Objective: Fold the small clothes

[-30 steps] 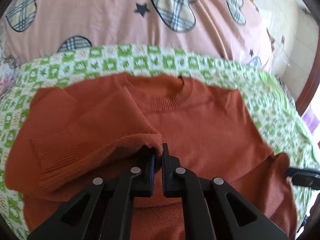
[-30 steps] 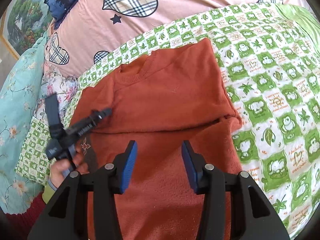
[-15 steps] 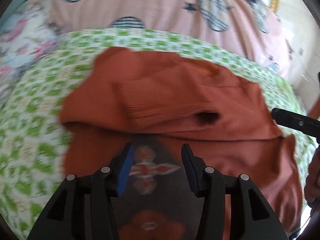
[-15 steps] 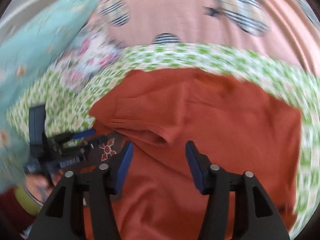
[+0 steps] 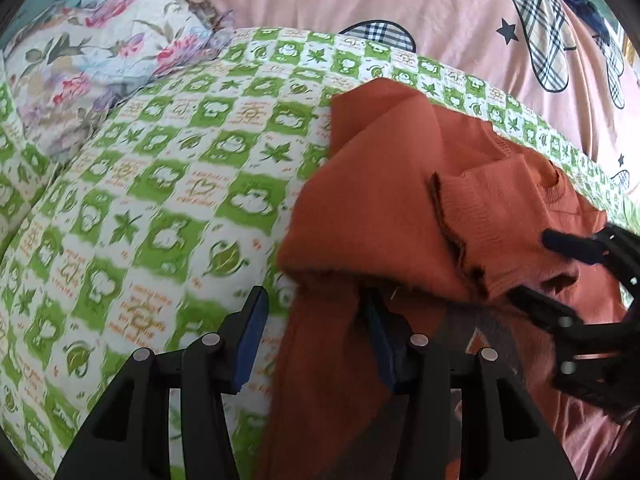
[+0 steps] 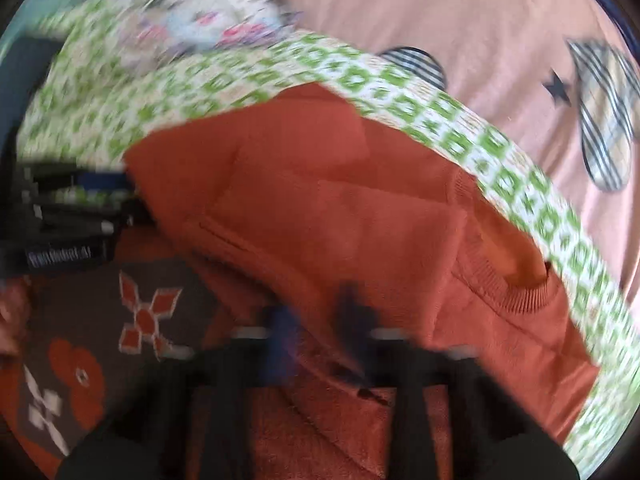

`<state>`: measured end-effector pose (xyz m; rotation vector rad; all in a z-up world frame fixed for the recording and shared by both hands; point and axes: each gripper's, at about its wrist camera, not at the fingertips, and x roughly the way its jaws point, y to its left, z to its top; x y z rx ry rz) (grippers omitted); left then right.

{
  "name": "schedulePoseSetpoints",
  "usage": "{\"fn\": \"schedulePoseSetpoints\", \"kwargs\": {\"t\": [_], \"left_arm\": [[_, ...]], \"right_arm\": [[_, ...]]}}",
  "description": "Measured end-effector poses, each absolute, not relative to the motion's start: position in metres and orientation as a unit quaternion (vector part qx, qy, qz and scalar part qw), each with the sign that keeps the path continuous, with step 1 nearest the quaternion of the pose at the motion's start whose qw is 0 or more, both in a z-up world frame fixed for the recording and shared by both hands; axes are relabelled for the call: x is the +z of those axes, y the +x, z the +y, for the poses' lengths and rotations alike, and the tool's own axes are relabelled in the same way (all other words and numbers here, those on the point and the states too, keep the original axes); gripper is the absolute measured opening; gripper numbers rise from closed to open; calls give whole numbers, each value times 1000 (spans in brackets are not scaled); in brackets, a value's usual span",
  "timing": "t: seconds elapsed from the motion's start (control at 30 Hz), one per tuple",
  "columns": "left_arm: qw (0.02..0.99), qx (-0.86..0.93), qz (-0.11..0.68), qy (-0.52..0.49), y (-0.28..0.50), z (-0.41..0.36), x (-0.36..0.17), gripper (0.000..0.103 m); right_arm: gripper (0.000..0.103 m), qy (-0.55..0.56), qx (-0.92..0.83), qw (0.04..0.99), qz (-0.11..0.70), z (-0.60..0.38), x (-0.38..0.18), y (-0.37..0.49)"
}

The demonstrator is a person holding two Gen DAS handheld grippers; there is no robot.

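Home bedroom: bed with green-and-white checked blanket [image 5: 168, 184], pink duvet [image 5: 400, 0] with plaid hearts and stars at far edge, floral quilt [image 5: 100, 52] bunched at far-left corner.

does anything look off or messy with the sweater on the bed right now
Yes. The orange sweater lies bunched rather than flat: one ribbed cuff is flopped across the chest near the collar, and the hem is turned up, exposing the dark patterned panel. Nothing looks torn or spilled.
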<state>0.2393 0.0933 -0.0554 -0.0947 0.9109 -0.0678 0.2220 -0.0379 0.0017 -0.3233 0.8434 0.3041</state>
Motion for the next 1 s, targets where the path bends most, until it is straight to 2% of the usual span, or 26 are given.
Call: {"fn": "schedulePoseSetpoints", "kwargs": {"t": [0.17, 0.2, 0.3, 0.5, 0.77, 0.87, 0.9, 1.0], "left_arm": [[896, -34, 438, -63, 259, 92, -56, 50], [896, -34, 438, -65, 260, 92, -57, 50], [897, -32, 435, -71, 261, 94, -59, 50], [901, -24, 425, -77, 255, 95, -59, 51], [902, -27, 417, -114, 252, 106, -60, 51], [901, -29, 413, -128, 251, 110, -60, 51], [900, -31, 412, -136, 251, 112, -61, 51], [899, -34, 411, -145, 251, 114, -61, 51]], "right_arm": [[6, 79, 94, 919, 375, -134, 37, 207], [6, 141, 73, 916, 369, -165, 38, 198], [6, 236, 20, 898, 371, -224, 20, 179], [6, 328, -47, 856, 397, -279, -24, 156], [16, 357, -59, 855, 371, -288, -24, 156], [14, 370, -58, 851, 367, -299, -26, 160], [7, 368, -58, 854, 363, -301, -23, 159], [6, 359, -51, 870, 335, -299, -7, 146]]}}
